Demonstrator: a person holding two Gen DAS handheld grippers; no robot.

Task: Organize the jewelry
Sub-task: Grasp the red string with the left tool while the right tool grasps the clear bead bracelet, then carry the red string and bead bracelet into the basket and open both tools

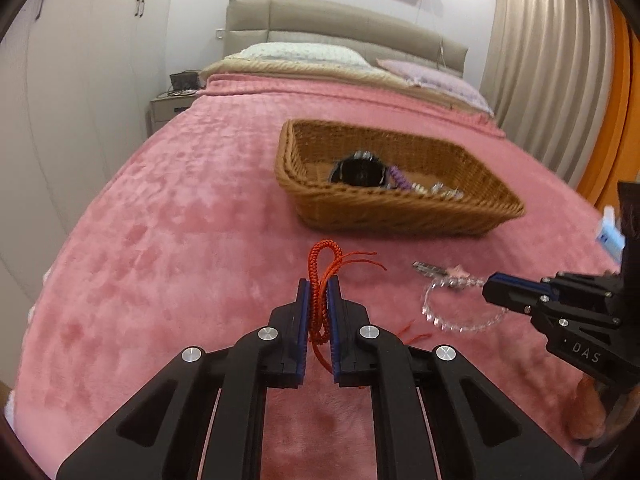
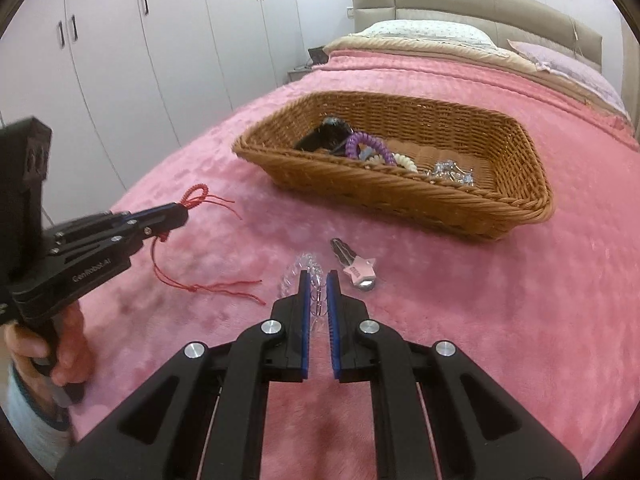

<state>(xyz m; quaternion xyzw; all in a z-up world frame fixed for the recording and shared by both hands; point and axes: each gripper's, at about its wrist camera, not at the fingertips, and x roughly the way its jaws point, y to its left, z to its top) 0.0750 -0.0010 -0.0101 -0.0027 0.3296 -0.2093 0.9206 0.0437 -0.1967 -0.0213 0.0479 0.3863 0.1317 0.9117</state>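
My left gripper (image 1: 319, 282) is shut on a red braided cord bracelet (image 1: 322, 264), held just above the pink blanket; it also shows in the right wrist view (image 2: 195, 196), loose ends trailing. My right gripper (image 2: 319, 276) is shut on a clear bead bracelet (image 2: 298, 270), which hangs as a loop in the left wrist view (image 1: 460, 312). A wicker basket (image 2: 400, 196) sits ahead, holding a black watch (image 2: 326, 136), a purple coil tie (image 2: 366, 146), a cream coil tie and silver jewelry (image 2: 452, 172).
A key with a pink star-shaped cap (image 2: 356, 268) lies on the blanket just right of the right fingertips. Pillows and headboard are at the far end, wardrobes on the left, a curtain on the right.
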